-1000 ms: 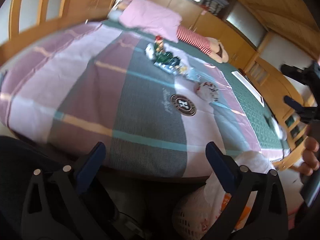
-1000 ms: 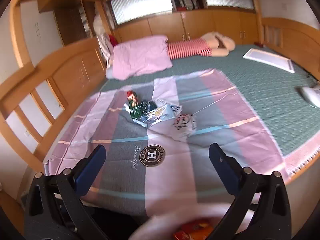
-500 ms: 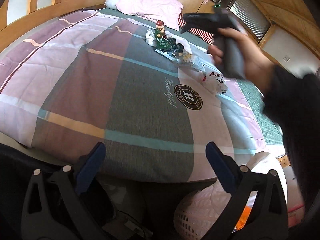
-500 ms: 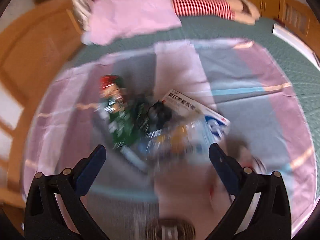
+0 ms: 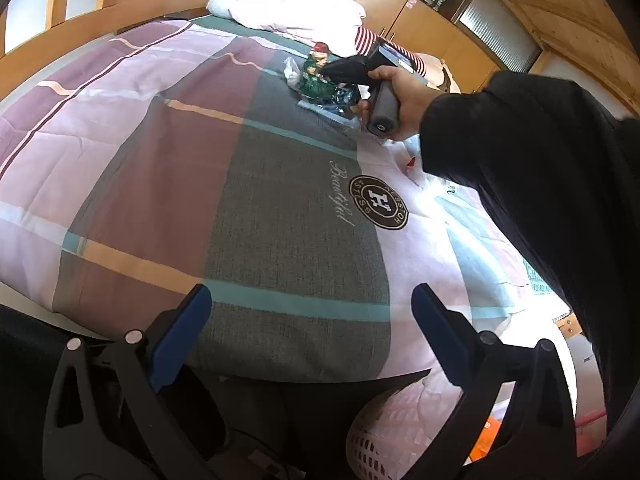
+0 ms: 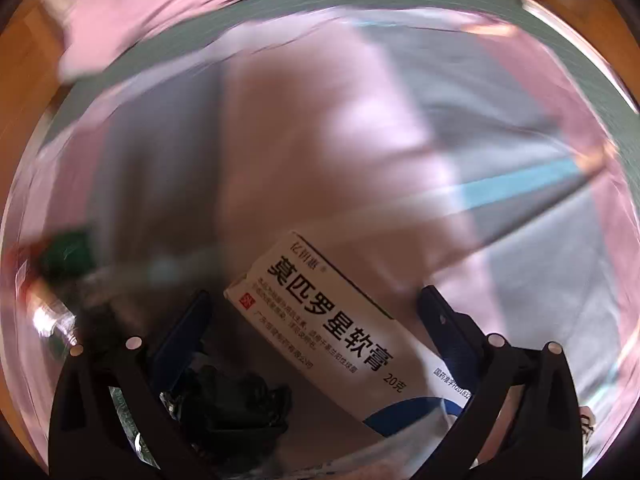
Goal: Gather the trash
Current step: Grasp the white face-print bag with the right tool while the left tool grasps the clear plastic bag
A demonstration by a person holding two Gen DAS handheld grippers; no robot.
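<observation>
Early stage: nothing picked up yet as far as the views show. Trash pile [image 5: 320, 80] sits far up the plaid bedspread [image 5: 248, 184], near the pink pillow [image 5: 296, 12]. Right gripper [image 6: 316, 308] is down over it, fingers spread wide, straddling a white medicine box [image 6: 320, 320] without closing; a crumpled black wrapper [image 6: 232, 400] lies just beside the box, green packaging [image 6: 68, 256] blurred off to the left. Left gripper [image 5: 308, 312] hangs at the bed's foot, wide apart, empty. White mesh basket [image 5: 384, 436] with a liner sits below the bed edge; orange scraps visible inside, likely the drop target. Remaining: close on box, carry to basket, repeat for the rest.
</observation>
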